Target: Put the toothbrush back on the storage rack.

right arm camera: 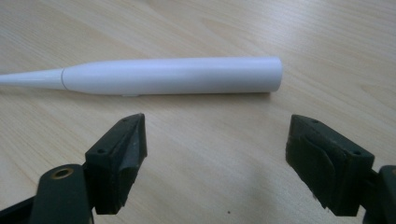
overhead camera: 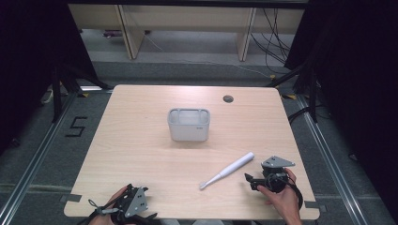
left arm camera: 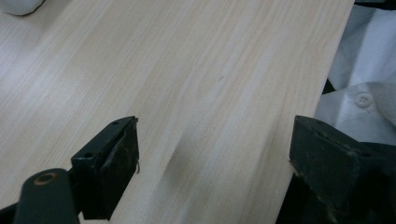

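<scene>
Left gripper (left arm camera: 215, 158): jaws apart, nothing between; partly cut off in high view.
Right gripper (right arm camera: 215, 154): jaws apart, empty.
Toothbrush (right arm camera: 173, 75): head cut off in right gripper view.

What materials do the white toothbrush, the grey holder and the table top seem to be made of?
Electric toothbrush: probably smooth, glossy plastic; soft highlights run along its white body.
Grey holder: likely matte plastic, judging by its even, dull surface and rounded moulded corners, though it is small in the high view.
Table top: pale wood grain with a low sheen; solid wood or a printed laminate, I cannot tell which.
</scene>
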`<state>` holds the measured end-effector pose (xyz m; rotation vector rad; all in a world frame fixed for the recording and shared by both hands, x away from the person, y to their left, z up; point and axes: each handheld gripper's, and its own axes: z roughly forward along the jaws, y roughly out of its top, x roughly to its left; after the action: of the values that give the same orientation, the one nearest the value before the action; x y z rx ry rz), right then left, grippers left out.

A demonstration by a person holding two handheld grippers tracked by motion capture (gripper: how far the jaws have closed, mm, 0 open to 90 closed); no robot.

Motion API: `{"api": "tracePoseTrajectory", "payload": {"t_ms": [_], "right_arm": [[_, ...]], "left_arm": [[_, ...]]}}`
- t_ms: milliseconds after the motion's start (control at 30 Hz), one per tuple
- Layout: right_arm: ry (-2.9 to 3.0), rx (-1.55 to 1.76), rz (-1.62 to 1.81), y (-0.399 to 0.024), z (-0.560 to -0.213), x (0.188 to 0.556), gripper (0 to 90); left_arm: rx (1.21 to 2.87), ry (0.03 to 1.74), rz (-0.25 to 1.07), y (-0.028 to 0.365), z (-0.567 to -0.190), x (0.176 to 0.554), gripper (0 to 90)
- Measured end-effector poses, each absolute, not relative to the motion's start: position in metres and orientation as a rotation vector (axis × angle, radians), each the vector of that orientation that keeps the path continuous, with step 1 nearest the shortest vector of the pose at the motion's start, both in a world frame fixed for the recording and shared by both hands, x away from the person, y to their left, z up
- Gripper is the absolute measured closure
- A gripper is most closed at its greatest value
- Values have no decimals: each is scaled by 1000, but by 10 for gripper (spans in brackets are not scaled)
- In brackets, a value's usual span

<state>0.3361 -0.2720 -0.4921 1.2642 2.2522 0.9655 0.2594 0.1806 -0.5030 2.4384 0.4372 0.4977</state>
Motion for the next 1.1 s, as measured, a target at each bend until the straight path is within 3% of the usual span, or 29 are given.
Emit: {"api": "tracePoseTrajectory", "payload": {"t_ms": [467,533,600,633,867,1100], "right_arm": [[2175,1254,990,-271,-488,344,296],[2164,1222,987,-271,-487,345,364],[2156,1196,1009,-270,-482,345,493],[2156,1196,1009,-270,-482,345,493],[2123,1162,1036,-265,-477,350,749],[2112,1151,1033,-263,-479,361,845]], "left_arm": [[2443,441,498,181,-503,260,155],[2441,444,495,181,-504,260,155],[2440,457,493,181,-504,260,156],[2440,457,493,181,-504,260,156],[2441,454,495,182,-504,262,155],[2434,464,494,182,-504,262,155]]}}
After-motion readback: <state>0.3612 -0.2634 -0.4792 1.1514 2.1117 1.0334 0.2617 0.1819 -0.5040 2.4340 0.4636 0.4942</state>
